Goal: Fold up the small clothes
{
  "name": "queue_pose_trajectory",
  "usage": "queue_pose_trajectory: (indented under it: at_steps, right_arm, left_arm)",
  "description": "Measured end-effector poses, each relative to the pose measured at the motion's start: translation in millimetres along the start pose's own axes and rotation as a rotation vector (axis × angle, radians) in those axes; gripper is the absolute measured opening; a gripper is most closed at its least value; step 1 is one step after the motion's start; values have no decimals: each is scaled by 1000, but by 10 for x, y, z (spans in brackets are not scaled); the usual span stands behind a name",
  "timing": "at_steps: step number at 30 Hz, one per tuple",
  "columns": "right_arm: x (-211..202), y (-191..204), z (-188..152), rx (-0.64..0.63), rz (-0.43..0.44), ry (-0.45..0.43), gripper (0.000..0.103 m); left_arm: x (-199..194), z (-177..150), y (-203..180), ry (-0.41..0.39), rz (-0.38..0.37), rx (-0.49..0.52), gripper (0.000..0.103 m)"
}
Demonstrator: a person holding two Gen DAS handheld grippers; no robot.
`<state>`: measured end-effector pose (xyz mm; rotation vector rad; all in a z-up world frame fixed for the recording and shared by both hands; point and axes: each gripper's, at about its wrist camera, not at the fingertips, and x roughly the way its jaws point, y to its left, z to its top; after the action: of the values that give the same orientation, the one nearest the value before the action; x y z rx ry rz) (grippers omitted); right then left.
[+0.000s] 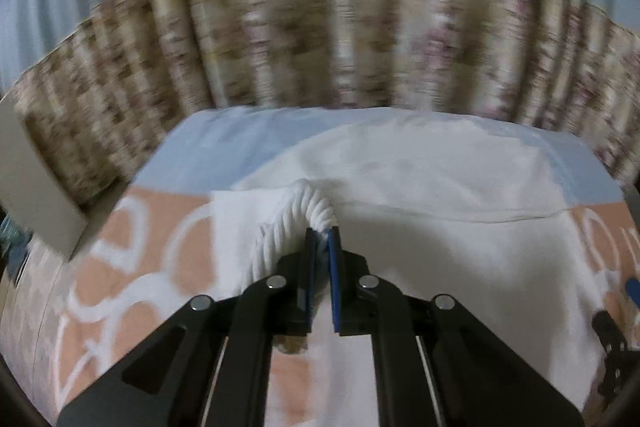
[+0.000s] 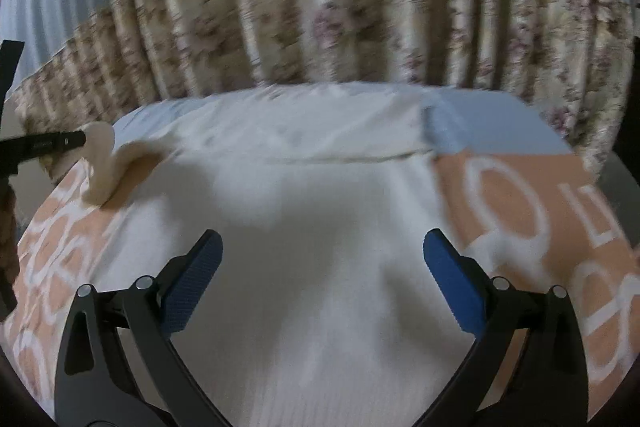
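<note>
We had the left gripper (image 1: 322, 233) clenched on the white garment's (image 2: 320, 267) ribbed edge (image 1: 296, 219), lifting it to fold; right gripper (image 2: 322, 251) hung released above the garment, spread ahead on the peach blanket (image 2: 540, 227).

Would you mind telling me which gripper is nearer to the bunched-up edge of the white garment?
Left. The left gripper is shut on the bunched-up edge itself. The right gripper hovers open above the garment's flat middle, away from it.
</note>
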<state>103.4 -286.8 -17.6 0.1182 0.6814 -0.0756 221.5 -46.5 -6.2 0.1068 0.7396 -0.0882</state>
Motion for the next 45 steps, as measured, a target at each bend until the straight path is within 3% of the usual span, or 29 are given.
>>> queue_pose_trajectory:
  at_steps: [8,13,15,17,18,21,22,26,32,35,37,38,39,41,45]
  right_arm:
    - [290,-1009,248,73,-122,16,100]
    - [470,-1291,298,93,-146,42,100]
    - [518,-1309,304,92,-141,46,100]
    - [592,-1267,305,80,-133,48,100]
    - [638,-1231,307,74,-133,52,100]
    - [719,-1118,338,75,-114,54,100]
    - [743,-1038,348,71,-106,50,100]
    - [847,-654,423,27,-43,34,100]
    - [1096,-61,512,-56,140,45,100]
    - [1230,112,545,-44,171,77,99]
    - [1330,219,536,-80,148,95,90]
    - [1394,258,525,-96,139,114,73]
    - [1461,277,514,-104,137,140,45]
    - [1570,248,511,-88,129,186,15]
    - [1530,166,633,-113,91,148,13]
  left_arm:
    - [410,212,-1399,20,-152,139,6]
    - [784,171,-1826,72,-239,171,11]
    - [809,127,-1788,79,-256,149,20]
    - [780,111,-1711,55,-247,132,56]
    - [745,88,-1662,40,-232,129,61]
    - [672,105,-1414,8,-221,100,65]
    - [638,109,-1311,-3,-213,91,72]
    - [548,45,-723,-60,-125,8,78]
    - [807,-171,-62,4,-60,-84,78]
    - [866,-253,161,14,-50,-112,78]
    - [898,-292,240,23,-53,-124,78]
    - [910,-298,266,24,-56,-128,78]
    - [919,-294,274,24,-55,-125,78]
    - [931,-290,282,23,-61,-114,78]
    - [1000,-129,245,24,-65,-70,78]
